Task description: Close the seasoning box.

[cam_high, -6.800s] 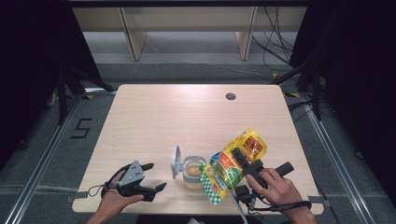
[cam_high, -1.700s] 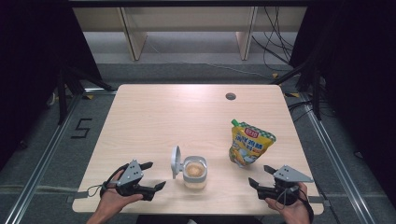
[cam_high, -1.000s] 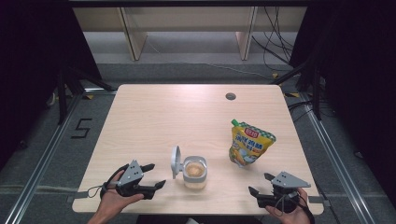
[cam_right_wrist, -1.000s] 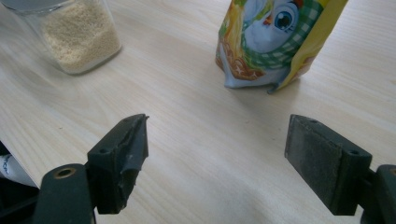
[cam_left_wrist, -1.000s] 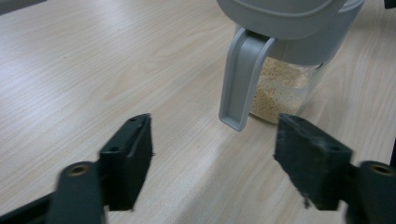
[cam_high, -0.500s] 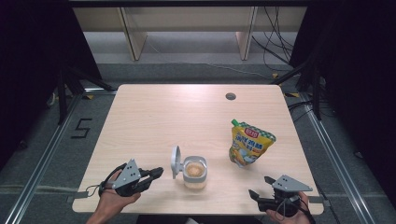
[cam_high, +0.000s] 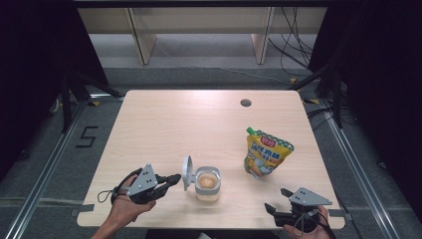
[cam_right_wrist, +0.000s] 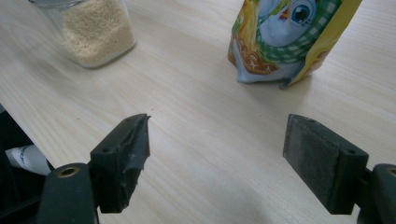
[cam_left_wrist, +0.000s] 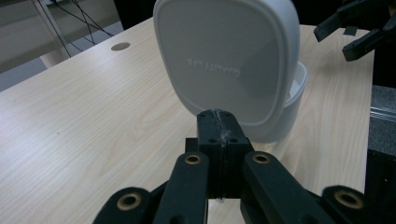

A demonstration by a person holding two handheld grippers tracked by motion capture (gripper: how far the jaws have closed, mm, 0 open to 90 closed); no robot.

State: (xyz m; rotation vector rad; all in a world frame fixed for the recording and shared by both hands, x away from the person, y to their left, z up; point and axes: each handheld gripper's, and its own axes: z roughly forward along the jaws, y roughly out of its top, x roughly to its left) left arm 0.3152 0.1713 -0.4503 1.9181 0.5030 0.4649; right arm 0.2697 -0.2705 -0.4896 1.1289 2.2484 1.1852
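White lid (cam_left_wrist: 226, 60) stands upright at nine o'clock of the grain-filled jar (cam_high: 207, 183), near the bench's (cam_high: 199, 124) front edge. Left gripper (cam_high: 171, 178), fingers just clenched empty, seemingly not touching, could tip it; right gripper (cam_high: 276, 200) gapes idle.

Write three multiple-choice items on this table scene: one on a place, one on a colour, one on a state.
1. Where does the pouch stand, in the high view?
A. right of the container
B. left of the container
C. on the floor

2. What colour is the container's lid?
A. red
B. white
C. black

3. How does the lid stand?
A. shut flat on the container
B. lying apart on the table
C. flipped up, open

Answers:
1. A: the pouch stands to the right of the container, on the table.
2. B: the left gripper view shows the lid's white back beyond the shut left gripper.
3. C: the lid rises upright at the container's side, and the grains inside lie open to view.
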